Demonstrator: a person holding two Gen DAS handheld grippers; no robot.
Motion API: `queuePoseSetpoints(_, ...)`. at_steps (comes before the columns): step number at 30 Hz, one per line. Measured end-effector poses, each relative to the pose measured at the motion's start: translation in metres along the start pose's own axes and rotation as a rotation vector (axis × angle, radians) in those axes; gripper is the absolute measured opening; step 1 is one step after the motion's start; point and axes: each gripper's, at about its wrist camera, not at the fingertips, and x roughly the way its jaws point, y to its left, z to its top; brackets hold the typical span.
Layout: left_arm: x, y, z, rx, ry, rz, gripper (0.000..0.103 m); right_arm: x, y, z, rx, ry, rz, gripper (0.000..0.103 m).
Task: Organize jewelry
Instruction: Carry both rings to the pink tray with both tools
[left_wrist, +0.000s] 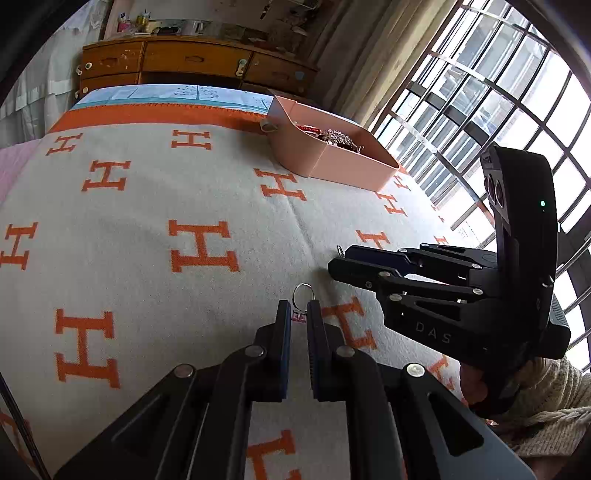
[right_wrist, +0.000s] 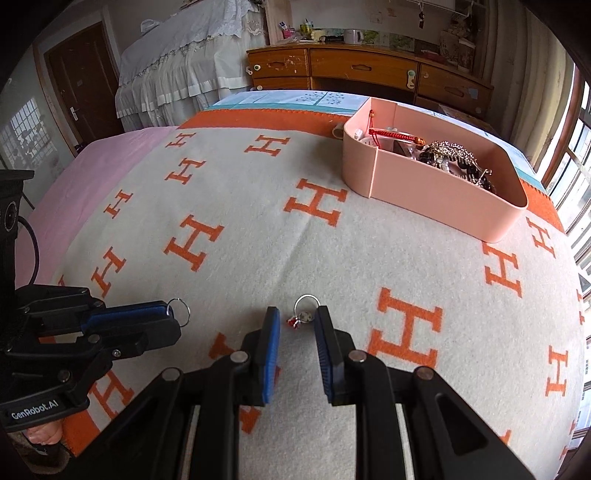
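Note:
My left gripper (left_wrist: 299, 307) is shut on a thin silver ring (left_wrist: 303, 293) with a small pink stone, whose loop sticks out past the tips. In the right wrist view the same left gripper (right_wrist: 173, 317) is at the left, its ring (right_wrist: 180, 309) at the tip. My right gripper (right_wrist: 297, 314) holds a silver ring (right_wrist: 306, 303) with a red charm between its blue pads. That right gripper (left_wrist: 334, 260) also shows at the right of the left wrist view. A pink box (right_wrist: 424, 184) holding several jewelry pieces (right_wrist: 450, 153) stands far right on the blanket.
A cream blanket (left_wrist: 147, 206) with orange H letters covers the bed. A small loop (right_wrist: 337, 131) lies beside the pink box (left_wrist: 332, 162). A wooden dresser (right_wrist: 354, 70) stands beyond the bed, and a barred window (left_wrist: 480, 110) is at the right. A person's knitted sleeve (left_wrist: 554, 391) is behind the right gripper.

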Motion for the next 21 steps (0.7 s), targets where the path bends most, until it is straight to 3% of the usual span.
queuePoseSetpoints(7,-0.002,0.009,-0.003,-0.031,-0.004,-0.016,0.006,0.0,0.01,-0.003,-0.044,-0.026,-0.058,0.019)
queuePoseSetpoints(11,-0.004,0.007,-0.003,-0.03,-0.01,-0.02,0.006,-0.001,0.01,-0.005,-0.045,-0.034,-0.059,0.008)
queuePoseSetpoints(21,-0.017,-0.011,0.02,-0.007,-0.023,-0.021,0.006,-0.024,-0.002,-0.001,-0.002,-0.047,0.014,0.008)
